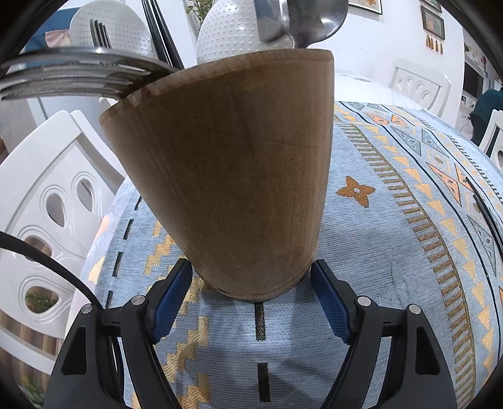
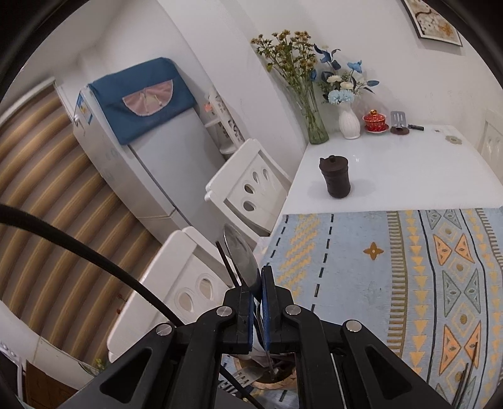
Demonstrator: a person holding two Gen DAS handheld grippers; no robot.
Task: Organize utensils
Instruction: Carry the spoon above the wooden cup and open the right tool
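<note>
Your table wore a pale blue patterned cloth (image 1: 371, 251), with white chairs (image 1: 47, 201) beside it. In the left wrist view a tall brown wooden holder (image 1: 232, 176), widening toward its rim, stood on that cloth, forks (image 1: 75, 78), a spoon bowl (image 1: 314, 22) and white dotted spatulas (image 1: 232, 34) rising from its mouth. Your left gripper (image 1: 251, 283) had its blue pads (image 1: 171, 299) set at either side of the holder's base, clamped there.

In the right wrist view, a fridge (image 2: 138, 151) and flower vases (image 2: 349, 121) stood behind the table. Your right gripper (image 2: 256, 283) was pinched tight on a metal spoon (image 2: 240, 258), bowl up, above the holder's mouth (image 2: 276, 376) below
</note>
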